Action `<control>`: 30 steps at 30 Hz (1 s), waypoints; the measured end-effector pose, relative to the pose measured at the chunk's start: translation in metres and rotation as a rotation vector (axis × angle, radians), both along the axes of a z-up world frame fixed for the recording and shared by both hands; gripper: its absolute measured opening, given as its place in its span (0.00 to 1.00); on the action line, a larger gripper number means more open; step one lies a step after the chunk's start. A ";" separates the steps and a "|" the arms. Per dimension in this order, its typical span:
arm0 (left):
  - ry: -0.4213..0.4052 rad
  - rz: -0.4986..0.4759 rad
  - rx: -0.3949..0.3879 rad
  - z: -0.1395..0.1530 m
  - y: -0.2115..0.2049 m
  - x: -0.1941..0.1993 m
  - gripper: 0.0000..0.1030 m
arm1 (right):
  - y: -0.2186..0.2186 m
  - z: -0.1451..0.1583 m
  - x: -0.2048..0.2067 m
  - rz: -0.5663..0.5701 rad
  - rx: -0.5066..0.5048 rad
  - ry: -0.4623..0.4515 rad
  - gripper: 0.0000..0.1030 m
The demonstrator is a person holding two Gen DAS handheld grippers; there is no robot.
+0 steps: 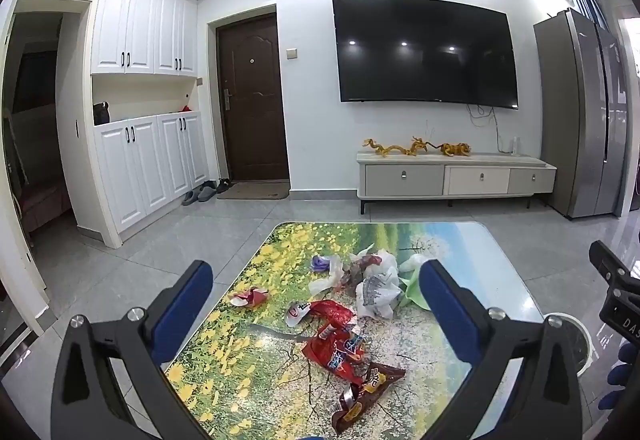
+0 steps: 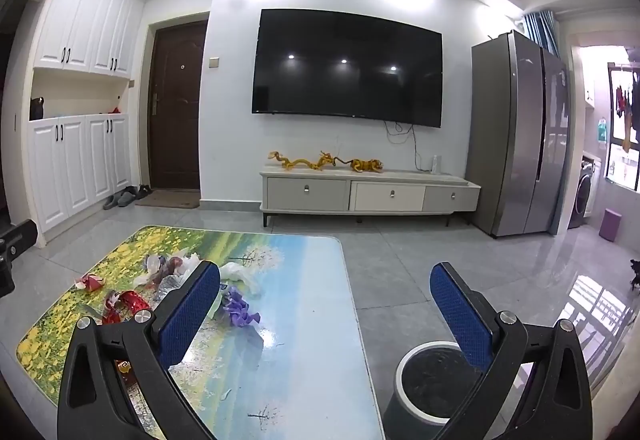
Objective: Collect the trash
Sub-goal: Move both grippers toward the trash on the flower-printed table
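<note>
Both grippers, left gripper and right gripper, gape wide, holding nothing; one table bears scattered wrappers; one bin stands right.

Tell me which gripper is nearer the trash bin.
Right. The right gripper hovers open with the trash bin on the floor just beneath its right finger. The left gripper is open over the wrapper-strewn table, the bin off to its right.

Right tongs spread wide — wrappers on table, bin below
</note>
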State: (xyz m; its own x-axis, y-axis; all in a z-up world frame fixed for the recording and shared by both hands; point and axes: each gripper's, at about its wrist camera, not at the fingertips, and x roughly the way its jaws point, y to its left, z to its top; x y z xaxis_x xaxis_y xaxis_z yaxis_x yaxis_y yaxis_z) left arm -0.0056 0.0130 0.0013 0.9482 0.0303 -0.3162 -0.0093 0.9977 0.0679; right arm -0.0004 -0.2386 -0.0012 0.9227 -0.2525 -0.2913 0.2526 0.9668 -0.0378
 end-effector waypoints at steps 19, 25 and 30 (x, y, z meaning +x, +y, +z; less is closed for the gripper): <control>0.038 0.022 0.047 -0.010 -0.001 0.011 1.00 | 0.000 -0.010 0.011 -0.002 0.009 0.049 1.00; 0.064 0.016 0.055 -0.012 0.001 0.017 1.00 | 0.000 -0.012 0.015 0.008 0.029 0.074 1.00; 0.112 -0.014 0.028 -0.022 0.022 0.024 1.00 | -0.004 -0.018 0.019 0.050 0.033 0.100 1.00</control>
